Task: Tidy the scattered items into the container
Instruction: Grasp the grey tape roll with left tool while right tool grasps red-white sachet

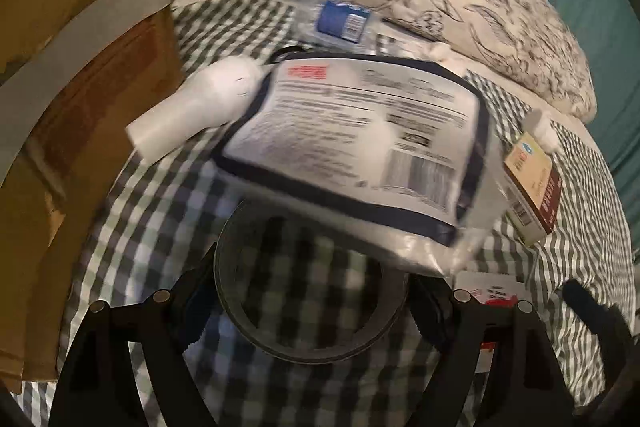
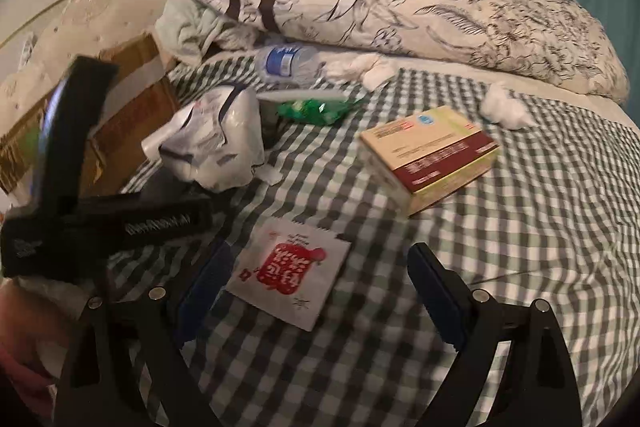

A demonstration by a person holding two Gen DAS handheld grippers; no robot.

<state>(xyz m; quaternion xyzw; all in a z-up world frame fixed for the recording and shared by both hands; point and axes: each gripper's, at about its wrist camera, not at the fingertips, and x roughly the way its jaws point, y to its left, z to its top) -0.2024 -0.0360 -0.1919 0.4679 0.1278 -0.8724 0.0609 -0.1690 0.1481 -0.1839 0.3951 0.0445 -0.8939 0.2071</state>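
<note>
Nothing can be seen inside the box point(image 1: 80, 75), though its inside is hardly shown, so the task is judged to be near its start. Many items are left scattered on the bed point(image 2: 520, 227): a tape roll point(image 1: 308, 291), a white mailer point(image 1: 352, 147), a white bottle point(image 1: 192, 111), a water bottle point(image 2: 288, 61), a green wrapper point(image 2: 316, 111), a carton point(image 2: 432, 155), a red-printed packet point(image 2: 288, 271) and a few crumpled tissues point(image 2: 504, 107).

The left gripper point(image 1: 308, 303) is held over the tape roll. The roll lies flat on the bed between the two fingers, its far edge tucked under the mailer's near corner. The fingers are spread and seem to stand just outside the rim — whether they touch it cannot be told through the blur. No grasp is shown.

The right gripper point(image 2: 316, 291) is spread wide and holds nothing. The red-printed packet lies flat between its fingers, nearer the left finger point(image 2: 208, 275) and well apart from the right one. The box stands at the bed's left edge, beyond the mailer — each item must be carried there.
</note>
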